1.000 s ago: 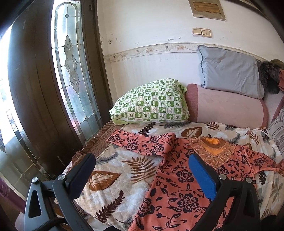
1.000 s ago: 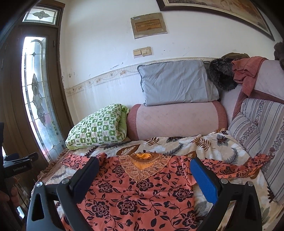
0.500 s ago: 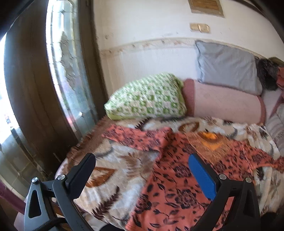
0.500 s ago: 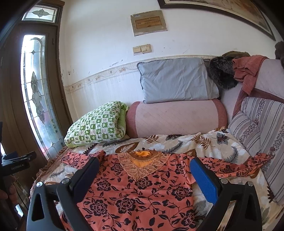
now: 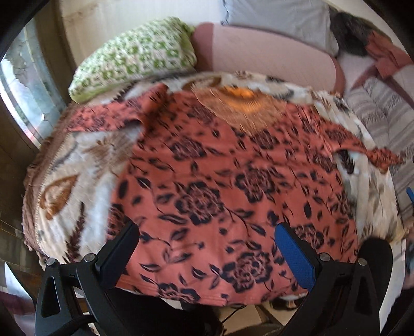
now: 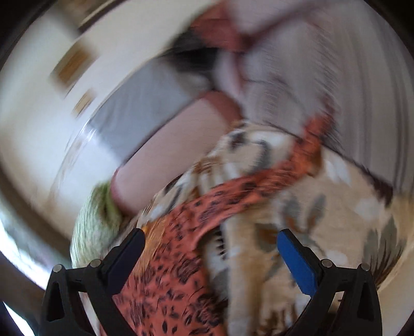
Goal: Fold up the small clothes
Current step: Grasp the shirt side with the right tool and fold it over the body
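Observation:
An orange floral shirt (image 5: 227,175) with an embroidered collar lies spread flat on a leaf-patterned blanket (image 5: 85,160), sleeves out to both sides. My left gripper (image 5: 207,240) is open and empty, above the shirt's near hem. My right gripper (image 6: 211,244) is open and empty, tilted over the shirt's right side, where the right sleeve (image 6: 271,181) stretches across the blanket (image 6: 323,206). The right wrist view is heavily blurred by motion.
A green checked pillow (image 5: 134,54), a pink bolster (image 5: 261,49) and a grey pillow (image 5: 279,15) line the back. A striped cushion (image 5: 383,113) stands at the right. A glass door (image 5: 23,85) is at the left. The blanket's near edge drops to the floor.
Both grippers have swung fast. The left one moved right and tipped down over the shirt's lower half. The right one rolled and swung right toward the right sleeve. Both stayed open.

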The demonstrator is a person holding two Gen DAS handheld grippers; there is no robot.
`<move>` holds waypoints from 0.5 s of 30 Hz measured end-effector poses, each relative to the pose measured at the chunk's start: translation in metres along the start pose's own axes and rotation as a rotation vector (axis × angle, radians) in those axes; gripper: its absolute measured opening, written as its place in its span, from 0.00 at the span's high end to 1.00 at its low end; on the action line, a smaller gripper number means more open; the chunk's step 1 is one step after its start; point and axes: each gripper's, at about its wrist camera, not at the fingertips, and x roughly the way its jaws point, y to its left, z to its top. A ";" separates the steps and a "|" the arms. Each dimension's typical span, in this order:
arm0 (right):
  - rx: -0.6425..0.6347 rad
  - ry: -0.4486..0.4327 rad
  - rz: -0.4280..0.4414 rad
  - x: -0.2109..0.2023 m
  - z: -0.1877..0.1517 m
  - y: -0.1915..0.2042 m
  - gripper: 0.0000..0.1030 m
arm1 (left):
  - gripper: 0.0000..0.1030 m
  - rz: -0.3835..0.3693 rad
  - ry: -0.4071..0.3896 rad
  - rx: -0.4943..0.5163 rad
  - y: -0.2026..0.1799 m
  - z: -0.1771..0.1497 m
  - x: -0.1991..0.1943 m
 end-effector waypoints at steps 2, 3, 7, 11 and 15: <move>0.130 0.016 0.000 0.011 0.012 -0.040 0.00 | 0.00 0.003 0.030 0.008 -0.004 -0.002 0.005; 0.209 0.022 0.013 0.018 0.018 -0.060 0.01 | 0.00 0.007 0.041 0.011 -0.006 -0.002 0.008; 0.434 -0.039 0.032 0.042 0.040 -0.105 0.05 | 0.00 0.030 0.060 0.031 -0.009 -0.003 0.012; 0.503 -0.079 -0.051 0.076 0.072 -0.113 0.15 | 0.00 0.051 0.072 0.031 -0.005 -0.004 0.014; 0.561 -0.089 -0.181 0.117 0.096 -0.133 0.25 | 0.00 0.063 0.088 0.014 0.003 -0.004 0.018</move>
